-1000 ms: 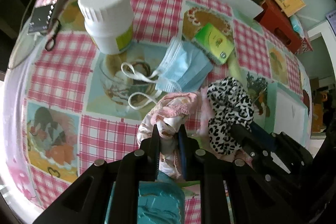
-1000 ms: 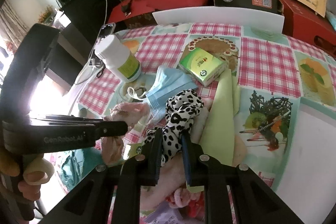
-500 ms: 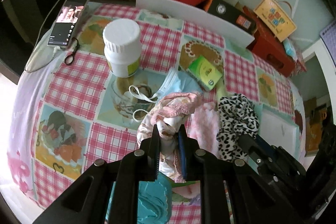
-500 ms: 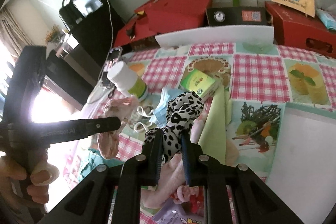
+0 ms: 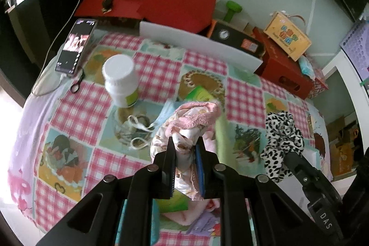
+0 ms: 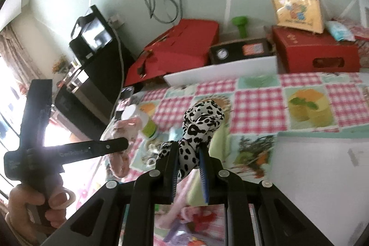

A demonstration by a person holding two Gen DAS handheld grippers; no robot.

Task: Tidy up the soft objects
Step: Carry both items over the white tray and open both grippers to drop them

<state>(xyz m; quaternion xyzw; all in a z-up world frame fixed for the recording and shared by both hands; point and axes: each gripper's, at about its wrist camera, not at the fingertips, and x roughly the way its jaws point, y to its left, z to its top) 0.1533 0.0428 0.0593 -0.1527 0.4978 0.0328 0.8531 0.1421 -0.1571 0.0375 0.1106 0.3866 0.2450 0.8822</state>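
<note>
Holding one soft item in each hand-held gripper, you are in the carry step of the sort. The left hand-held gripper [image 5: 185,149] pinches the pink floral cloth [image 5: 184,128], its jaws pressed tight on a bunched fold; the cloth hangs above the checked surface [image 5: 156,70]. The right hand-held gripper [image 6: 189,161] pinches the leopard-print fabric [image 6: 198,126], which stands up from the jaws, clear of the surface.

Neither item has a visible destination in these views; judge a drop zone before you lower either. The white bottle [image 5: 121,82], face mask [image 5: 166,111] and green box [image 5: 200,95] lie under the likely path. Keep both loads high enough to pass over them, and keep the two grippers apart so the fabrics do not tangle.
</note>
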